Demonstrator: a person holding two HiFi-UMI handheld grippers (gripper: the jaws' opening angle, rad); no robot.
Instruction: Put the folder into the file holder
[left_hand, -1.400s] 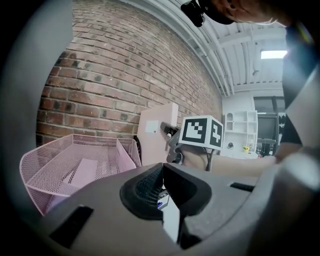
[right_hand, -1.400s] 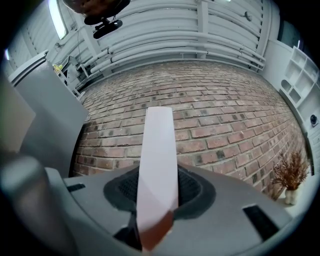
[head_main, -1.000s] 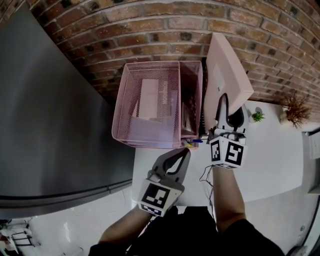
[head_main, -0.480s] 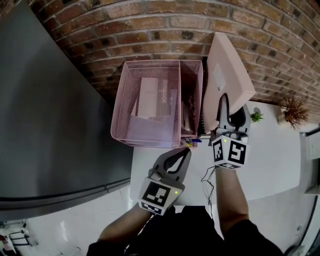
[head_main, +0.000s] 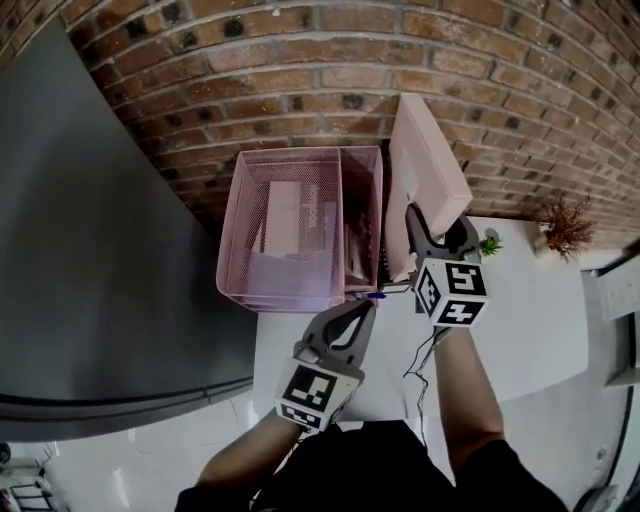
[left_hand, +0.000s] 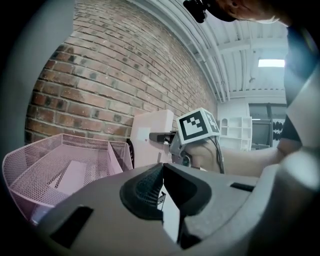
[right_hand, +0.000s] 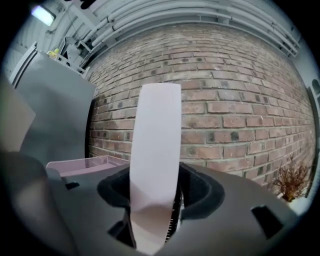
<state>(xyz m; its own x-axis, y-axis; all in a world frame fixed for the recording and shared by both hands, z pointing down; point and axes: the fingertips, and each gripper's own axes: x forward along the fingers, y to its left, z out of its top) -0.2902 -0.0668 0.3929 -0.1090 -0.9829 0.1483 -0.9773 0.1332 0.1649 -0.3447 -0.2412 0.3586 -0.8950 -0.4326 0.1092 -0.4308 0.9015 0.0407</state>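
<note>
A pink mesh file holder (head_main: 238, 268) stands on the white table against the brick wall, with papers in its compartments. The pink folder (head_main: 425, 165) stands on edge just right of the holder, tilted toward the wall. My right gripper (head_main: 440, 218) is at the folder's lower end; its jaws have just been opening and the folder stands loosely between them. The right gripper view shows the folder (right_hand: 156, 150) rising between the jaws of the right gripper (right_hand: 152, 180), with the holder (right_hand: 80, 165) at left. My left gripper (head_main: 366, 308) is shut and empty near the holder's front corner.
A dark grey cabinet (head_main: 90, 250) fills the left side. The brick wall (head_main: 300, 60) runs behind the holder. Two small plants (head_main: 562, 222) stand on the white table (head_main: 530, 320) at the right. A thin cable (head_main: 415, 365) hangs by my right forearm.
The folder has swung left with my right gripper and now stands closer to the holder's right side. The right jaws have spread wider around it. My left gripper has kept still.
</note>
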